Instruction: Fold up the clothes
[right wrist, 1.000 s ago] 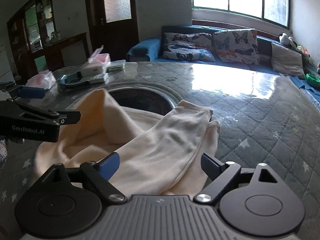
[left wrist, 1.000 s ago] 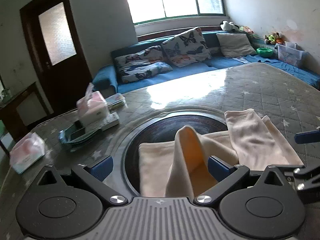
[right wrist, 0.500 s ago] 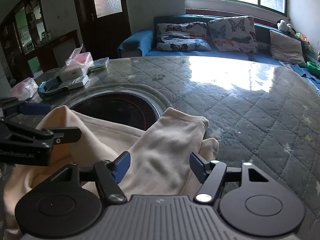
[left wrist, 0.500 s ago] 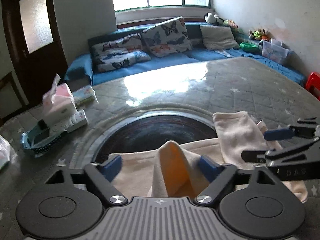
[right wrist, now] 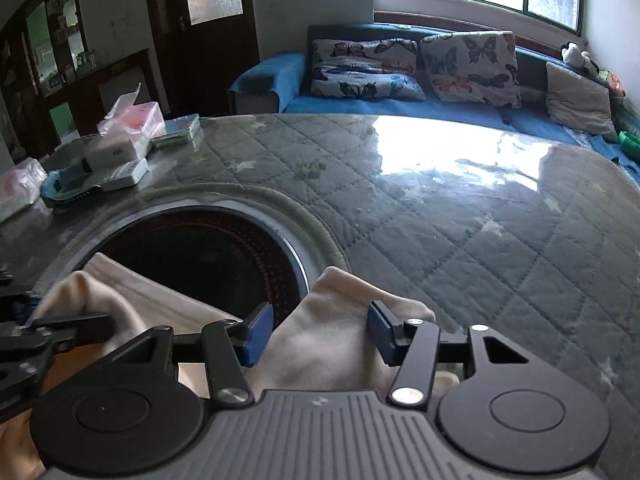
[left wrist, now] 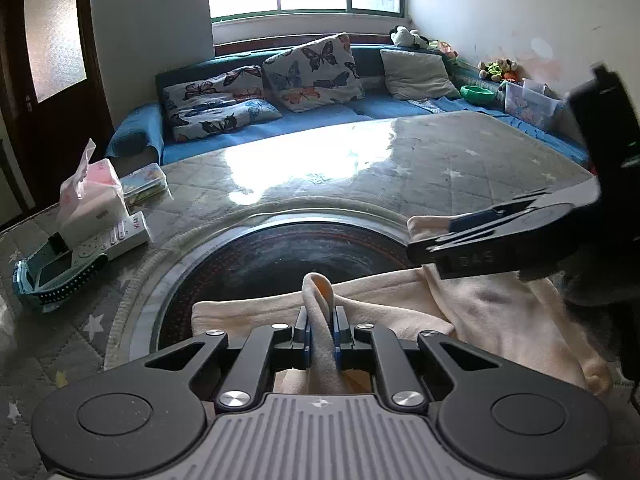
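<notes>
Quilted table (right wrist: 460, 240): left gripper (left wrist: 321, 330) pinches cream garment (left wrist: 480, 312) at frame centre; right gripper (right wrist: 320, 332) gapes astride sleeve — close squarely, lift evenly.

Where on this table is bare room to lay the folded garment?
The quilted table cover lies bare to the right of and beyond the dark round inset, up to the sofa. The far left is crowded: tissue box, remote and blue tray. The near edge is taken by the cream garment, the left tool and the right tool.
</notes>
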`<state>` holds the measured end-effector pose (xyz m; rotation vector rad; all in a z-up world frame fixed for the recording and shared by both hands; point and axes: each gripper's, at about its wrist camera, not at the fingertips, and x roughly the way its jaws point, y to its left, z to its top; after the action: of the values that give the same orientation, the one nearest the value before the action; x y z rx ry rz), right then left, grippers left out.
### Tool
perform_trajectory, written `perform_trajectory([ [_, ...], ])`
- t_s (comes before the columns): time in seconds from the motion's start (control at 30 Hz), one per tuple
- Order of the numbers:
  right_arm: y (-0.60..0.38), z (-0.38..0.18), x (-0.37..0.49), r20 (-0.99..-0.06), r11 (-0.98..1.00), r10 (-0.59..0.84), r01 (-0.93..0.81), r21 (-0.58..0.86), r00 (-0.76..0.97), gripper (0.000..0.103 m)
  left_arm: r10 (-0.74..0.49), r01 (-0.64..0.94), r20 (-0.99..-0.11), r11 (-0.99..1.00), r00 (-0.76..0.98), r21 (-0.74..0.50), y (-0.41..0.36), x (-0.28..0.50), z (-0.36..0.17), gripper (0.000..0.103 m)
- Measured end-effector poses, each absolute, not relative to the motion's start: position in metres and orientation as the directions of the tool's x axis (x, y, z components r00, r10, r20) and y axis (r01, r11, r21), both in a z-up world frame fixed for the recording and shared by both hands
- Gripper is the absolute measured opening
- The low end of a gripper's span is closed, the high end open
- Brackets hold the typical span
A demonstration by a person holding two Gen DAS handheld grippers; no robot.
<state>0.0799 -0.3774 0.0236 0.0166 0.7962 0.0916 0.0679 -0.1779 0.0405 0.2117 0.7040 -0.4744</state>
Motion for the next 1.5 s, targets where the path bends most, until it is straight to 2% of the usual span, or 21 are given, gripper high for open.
perform_trajectory([
  [0.07,-0.373,0.022,0.082,-0.713,0.997,0.069,-0.078,0.02,0.698,0.052,-0.347,0.485,-0.662,0.874,0.664,0.029,-0.176,0.068,0.042,0.011],
  [0.17,-0.369,0.021,0.082,-0.713,0.996,0.038,-0.082,-0.027,0.7,0.039,-0.333,0.47,-0.659,0.882,0.675,0.036,-0.174,0.068,0.042,0.011],
  [0.3,-0.364,0.02,0.081,-0.713,0.993,0.011,-0.091,-0.074,0.701,0.027,-0.315,0.445,-0.656,0.895,0.686,0.035,-0.17,0.068,0.043,0.011],
  [0.5,-0.374,0.024,0.077,-0.715,0.998,0.047,-0.066,0.002,0.697,0.008,-0.283,0.391,-0.633,0.92,0.72,0.034,-0.153,0.066,0.053,0.01],
  [0.77,-0.393,0.041,0.051,-0.673,0.995,0.085,-0.029,0.094,0.735,0.001,-0.201,0.278,-0.593,0.96,0.78,0.039,-0.108,0.058,0.069,0.009],
  [1.0,-0.415,0.073,0.012,-0.603,0.988,0.1,-0.008,0.153,0.791,0.001,-0.125,0.173,-0.569,0.984,0.813,0.031,-0.063,0.036,0.08,0.009],
  [1.13,-0.414,0.076,0.001,-0.612,0.992,0.097,-0.022,0.128,0.785,0.001,-0.086,0.123,-0.56,0.992,0.824,0.028,-0.042,0.017,0.08,0.009],
  [1.2,-0.409,0.072,0.002,-0.627,0.991,0.107,-0.031,0.13,0.771,0.007,-0.071,0.101,-0.56,0.995,0.826,0.022,-0.032,0.008,0.077,0.009],
  [1.27,-0.402,0.065,0.006,-0.644,0.99,0.118,-0.042,0.132,0.756,0.008,-0.061,0.085,-0.567,0.996,0.821,0.016,-0.025,0.001,0.074,0.009],
  [1.37,-0.388,0.054,0.017,-0.667,0.991,0.121,-0.056,0.118,0.735,0.016,-0.049,0.064,-0.585,0.998,0.809,0.005,-0.016,-0.007,0.067,0.009],
  [1.43,-0.382,0.049,0.028,-0.676,0.994,0.106,-0.052,0.1,0.729,0.029,-0.045,0.055,-0.595,0.998,0.803,-0.002,-0.012,-0.008,0.063,0.009],
  [1.47,-0.378,0.046,0.034,-0.681,0.995,0.099,-0.051,0.091,0.725,0.04,-0.044,0.052,-0.598,0.999,0.801,-0.004,-0.01,-0.009,0.061,0.009],
  [1.5,-0.375,0.044,0.039,-0.686,0.995,0.092,-0.049,0.082,0.722,0.043,-0.042,0.048,-0.601,0.999,0.798,-0.006,-0.009,-0.009,0.059,0.009],
])
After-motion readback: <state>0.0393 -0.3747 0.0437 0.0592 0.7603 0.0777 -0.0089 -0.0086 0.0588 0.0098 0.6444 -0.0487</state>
